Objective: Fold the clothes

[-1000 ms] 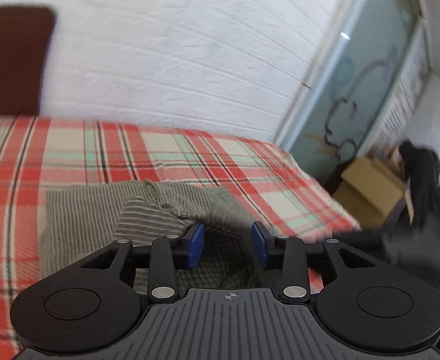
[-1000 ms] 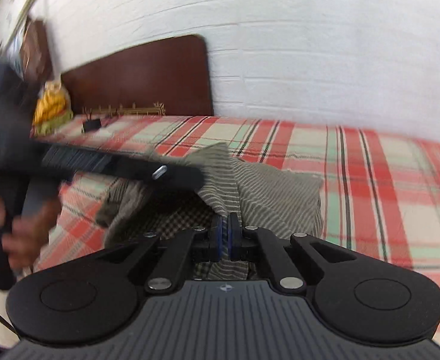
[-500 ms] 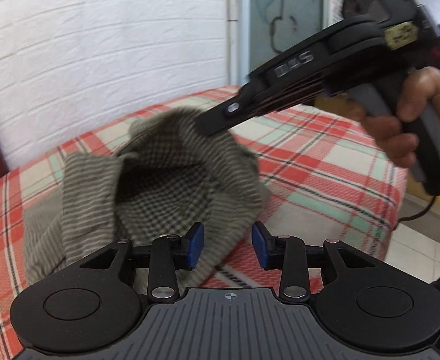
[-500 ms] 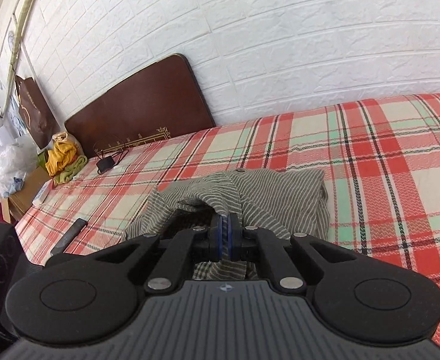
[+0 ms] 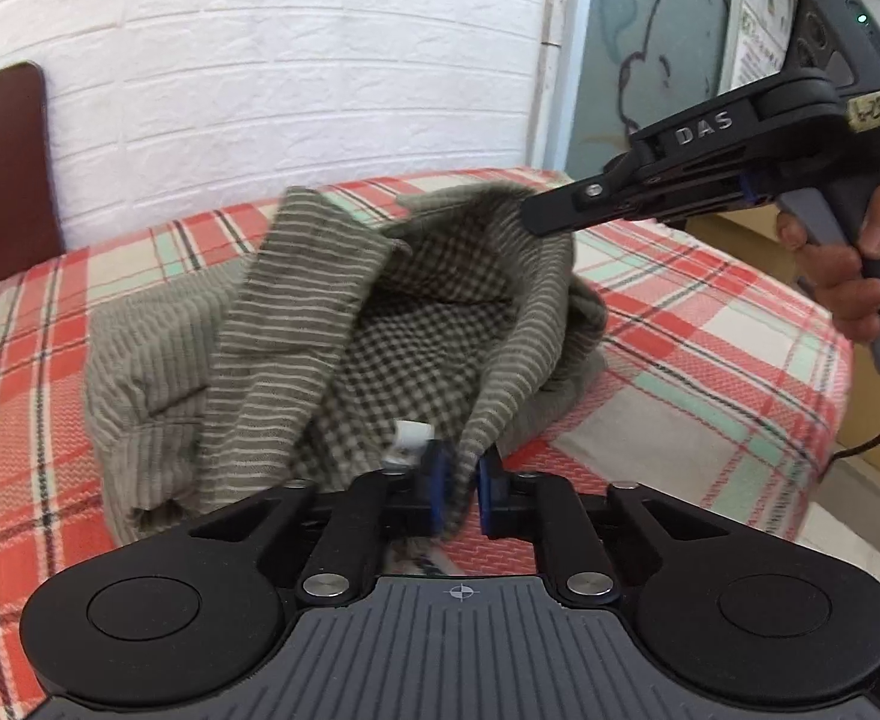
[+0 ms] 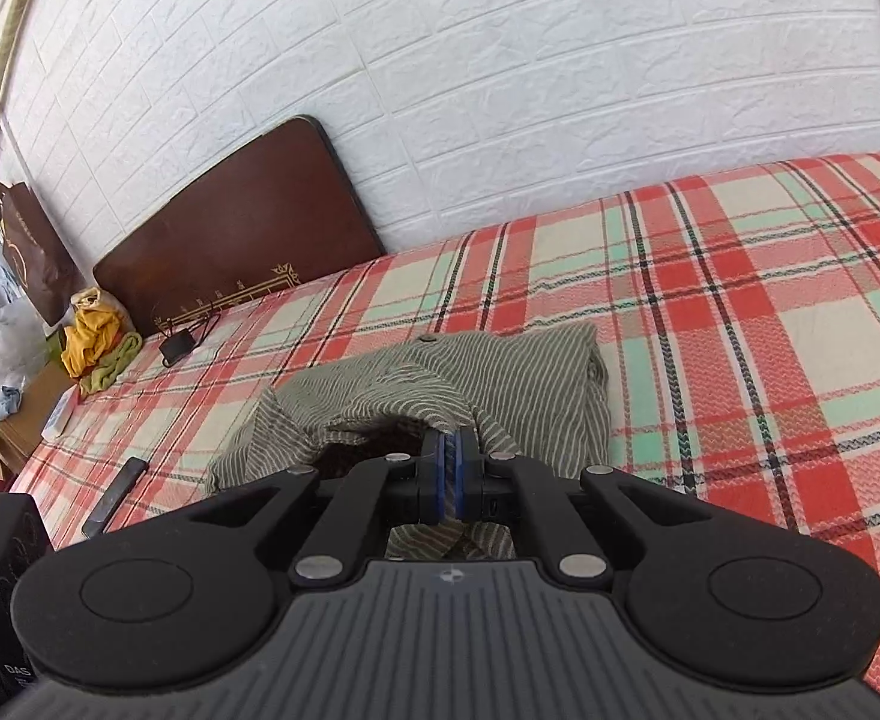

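My L gripper (image 5: pixel 461 495) is closing w/ the striped garment (image 5: pixel 296 324) edge between its pads; R gripper (image 5: pixel 536 222) pinches the far edge, lifted above the plaid bed (image 5: pixel 710 324).

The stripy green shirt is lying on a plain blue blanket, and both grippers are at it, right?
Not quite. The blanket is not plain blue: it is red, cream and mint plaid, as the right wrist view shows. The rest holds: the stripy green shirt lies on it, with the right gripper pinching it and the left gripper closing around an edge.
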